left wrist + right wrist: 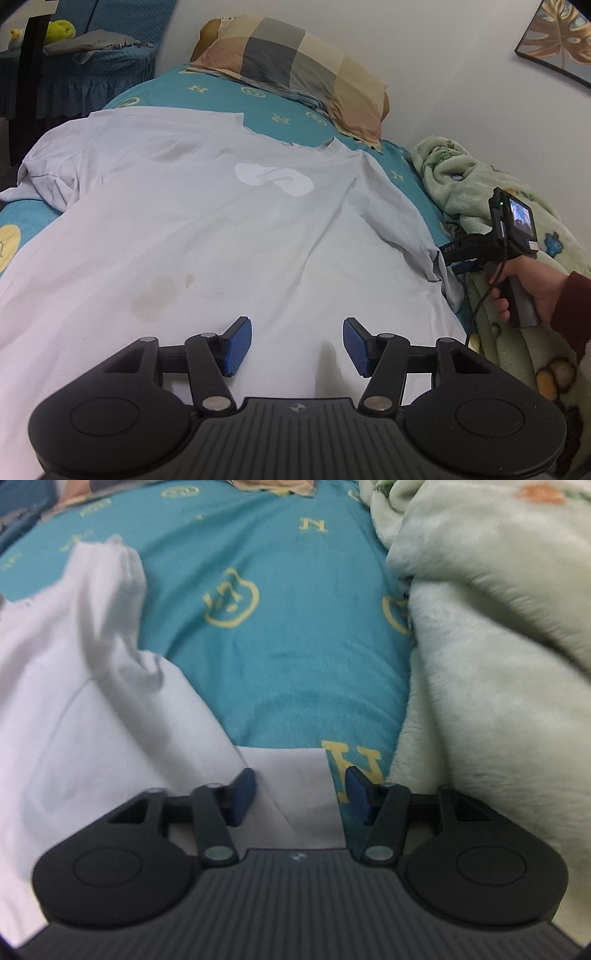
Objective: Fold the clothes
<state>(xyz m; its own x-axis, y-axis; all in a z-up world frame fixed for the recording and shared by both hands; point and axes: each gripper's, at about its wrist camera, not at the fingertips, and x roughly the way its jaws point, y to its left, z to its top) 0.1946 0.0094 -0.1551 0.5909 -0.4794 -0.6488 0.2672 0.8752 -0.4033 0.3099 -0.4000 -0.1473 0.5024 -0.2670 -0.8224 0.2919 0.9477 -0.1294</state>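
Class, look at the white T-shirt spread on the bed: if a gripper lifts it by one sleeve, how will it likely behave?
The T-shirt is probably floppy: it wrinkles and bunches at the sleeve. It looks thin, so likely light. Its spread body would probably drag across the teal bedsheet.

White shirt on the teal bed sheet, seen from the right gripper

The right gripper (300, 794) has its two blue fingers (243, 794) spread wide apart, and nothing is between them but a flat corner of the white shirt (74, 709). The shirt lies on the teal bed sheet (280, 657), which has yellow letters and a yellow cat face on it. Most of the shirt is to the left of the gripper, with a bunched-up fold farther away. A fluffy pale green blanket (487, 657) is piled up to the right of the gripper, on the sheet's edge.
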